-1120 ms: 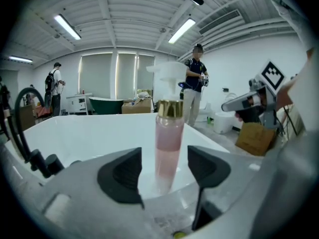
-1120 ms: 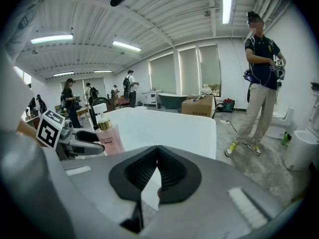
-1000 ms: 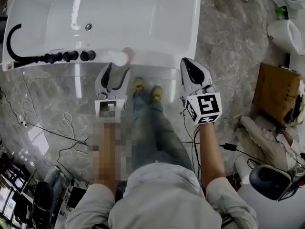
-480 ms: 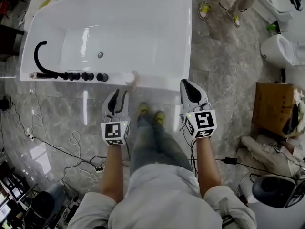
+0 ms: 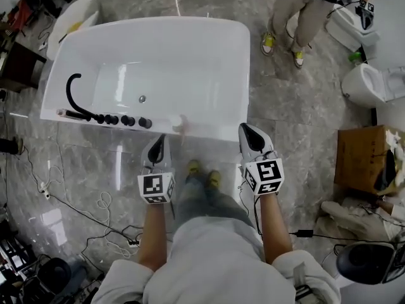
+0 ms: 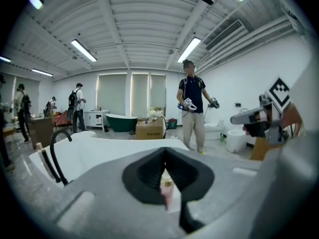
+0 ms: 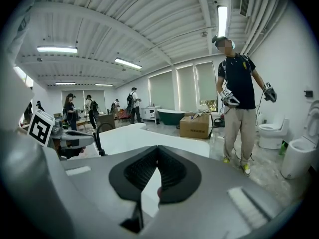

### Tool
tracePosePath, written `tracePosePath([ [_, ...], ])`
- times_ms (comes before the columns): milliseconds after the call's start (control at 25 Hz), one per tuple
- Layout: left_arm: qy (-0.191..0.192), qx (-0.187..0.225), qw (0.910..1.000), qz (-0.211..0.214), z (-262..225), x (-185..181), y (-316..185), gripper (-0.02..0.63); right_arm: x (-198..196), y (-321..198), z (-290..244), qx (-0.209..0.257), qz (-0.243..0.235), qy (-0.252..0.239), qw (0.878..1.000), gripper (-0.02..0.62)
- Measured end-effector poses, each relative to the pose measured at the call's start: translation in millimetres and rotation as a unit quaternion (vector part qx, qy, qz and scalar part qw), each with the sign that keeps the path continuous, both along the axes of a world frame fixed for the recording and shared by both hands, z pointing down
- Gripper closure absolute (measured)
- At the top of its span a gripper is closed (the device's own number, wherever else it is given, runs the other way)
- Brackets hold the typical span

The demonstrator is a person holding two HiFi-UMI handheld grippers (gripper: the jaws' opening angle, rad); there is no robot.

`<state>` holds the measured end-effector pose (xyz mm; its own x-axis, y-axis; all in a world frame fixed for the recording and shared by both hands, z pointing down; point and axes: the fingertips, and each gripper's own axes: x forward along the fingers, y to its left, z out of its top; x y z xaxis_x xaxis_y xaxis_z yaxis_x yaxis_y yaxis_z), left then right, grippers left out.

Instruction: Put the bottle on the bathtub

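Note:
A small pink bottle with a gold cap stands upright on the near rim of the white bathtub. My left gripper hangs just short of the rim, a little to the bottle's left, shut and holding nothing. In the left gripper view the bottle shows through the gap below the closed tips of the left gripper. My right gripper is shut and empty at the tub's near right corner. The right gripper view shows the right gripper with its jaws meeting over the white rim.
A black curved faucet and a row of black knobs sit on the rim left of the bottle. A person stands beyond the tub. A toilet, a cardboard box and floor cables surround me.
The left gripper, open by the bottle a second ago, has drawn back from the rim and shut. The bottle stays on the rim. The head view has pulled back, showing the whole tub.

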<state>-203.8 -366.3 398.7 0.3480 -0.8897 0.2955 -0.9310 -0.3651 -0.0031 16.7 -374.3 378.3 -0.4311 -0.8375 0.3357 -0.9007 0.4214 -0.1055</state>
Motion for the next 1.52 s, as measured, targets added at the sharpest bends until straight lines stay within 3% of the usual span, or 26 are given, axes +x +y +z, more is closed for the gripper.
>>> tracePosePath([
  [680,0.002,0.085,0.9962,-0.017,-122.4,-0.1,9.8,0.609,10.5,15.4,-76.9,0.066,-0.015,-0.007,0.998,0.594],
  [1080,0.015,0.101,0.9946,-0.017,-172.8,7.8,18.1,0.609,26.2,25.3,-127.5,0.099,-0.01,-0.005,0.995,0.594],
  [1520,0.015,0.121,0.9925,-0.007,-198.1,10.9,5.5,0.609,31.9,15.2,-149.5,0.123,-0.001,-0.008,0.992,0.594],
])
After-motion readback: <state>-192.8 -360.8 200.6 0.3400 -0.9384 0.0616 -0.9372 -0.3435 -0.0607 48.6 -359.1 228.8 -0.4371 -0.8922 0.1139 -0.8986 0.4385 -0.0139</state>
